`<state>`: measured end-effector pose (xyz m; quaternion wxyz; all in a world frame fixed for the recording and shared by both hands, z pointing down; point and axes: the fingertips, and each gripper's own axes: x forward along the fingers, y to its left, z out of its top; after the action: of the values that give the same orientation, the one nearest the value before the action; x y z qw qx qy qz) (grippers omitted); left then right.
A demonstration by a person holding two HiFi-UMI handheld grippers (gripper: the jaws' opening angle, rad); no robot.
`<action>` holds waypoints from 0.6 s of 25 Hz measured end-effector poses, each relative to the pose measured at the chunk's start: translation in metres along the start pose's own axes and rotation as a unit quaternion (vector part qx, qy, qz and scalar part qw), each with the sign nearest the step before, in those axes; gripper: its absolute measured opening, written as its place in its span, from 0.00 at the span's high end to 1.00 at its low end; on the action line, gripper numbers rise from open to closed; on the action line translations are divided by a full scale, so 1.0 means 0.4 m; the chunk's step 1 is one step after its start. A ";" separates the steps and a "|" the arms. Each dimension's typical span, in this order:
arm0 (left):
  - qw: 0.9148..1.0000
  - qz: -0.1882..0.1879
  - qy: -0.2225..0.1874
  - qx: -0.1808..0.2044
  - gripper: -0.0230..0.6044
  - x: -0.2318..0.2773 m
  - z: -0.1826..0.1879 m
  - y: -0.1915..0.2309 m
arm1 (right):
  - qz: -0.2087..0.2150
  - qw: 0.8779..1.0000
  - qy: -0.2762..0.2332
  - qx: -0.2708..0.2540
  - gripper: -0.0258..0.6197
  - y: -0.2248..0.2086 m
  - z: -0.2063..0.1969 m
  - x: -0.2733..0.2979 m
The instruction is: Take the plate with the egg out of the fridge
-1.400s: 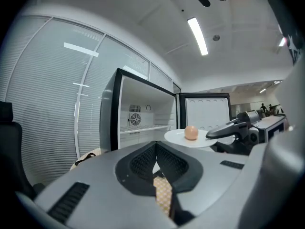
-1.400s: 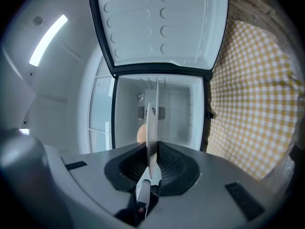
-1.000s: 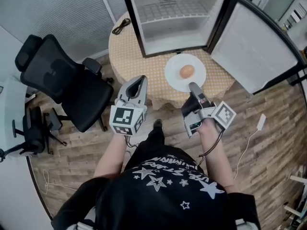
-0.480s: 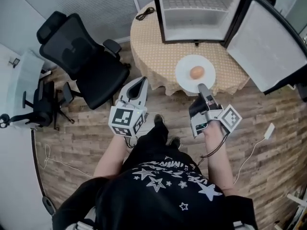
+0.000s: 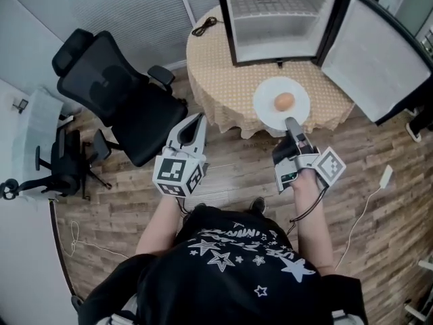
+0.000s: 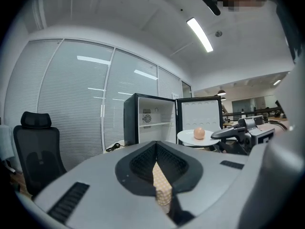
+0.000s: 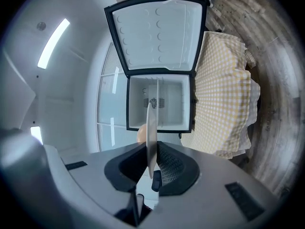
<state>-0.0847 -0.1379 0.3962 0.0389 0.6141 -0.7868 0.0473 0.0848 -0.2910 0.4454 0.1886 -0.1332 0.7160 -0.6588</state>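
Pinching the plate (image 5: 267, 104) with egg (image 5: 284, 101) are right gripper (image 5: 291, 122) jaws; left gripper (image 5: 198, 119) jaws closed.

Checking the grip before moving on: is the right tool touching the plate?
Touching. The right gripper view shows the plate pinched edge-on between the jaws of the right tool.

Wearing a black short-sleeve tee (image 5: 237, 266) with white stars and white lettering scattered across it. Dark shoe (image 5: 257, 204) peeking out below. Got a light grey, wedge-shaped plastic shell on the left gripper (image 5: 198, 119), with a white left cube (image 5: 177, 171) of black square markers at the back. Same deal on the right gripper (image 5: 291, 122), just more black in the body, with a right cube (image 5: 331, 166) and a thin black cable (image 5: 306, 207) looping off it. Fingers (image 6: 143, 161) lined with black ribbed pads.
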 end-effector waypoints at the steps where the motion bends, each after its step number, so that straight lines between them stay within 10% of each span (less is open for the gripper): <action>1: 1.000 -0.007 0.000 -0.001 0.95 -0.001 -0.002 0.012 | -0.001 1.000 -0.008 -0.001 0.87 0.004 -0.009 0.002; 15: 0.995 -0.096 -0.022 0.008 0.95 -0.112 -0.015 0.223 | -0.013 0.994 -0.101 -0.024 0.87 0.044 -0.248 0.017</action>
<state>-0.1603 -0.0723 0.3943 0.0209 0.6883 -0.7242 0.0356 0.0355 -0.2035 0.4333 0.2487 -0.2128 0.7071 -0.6268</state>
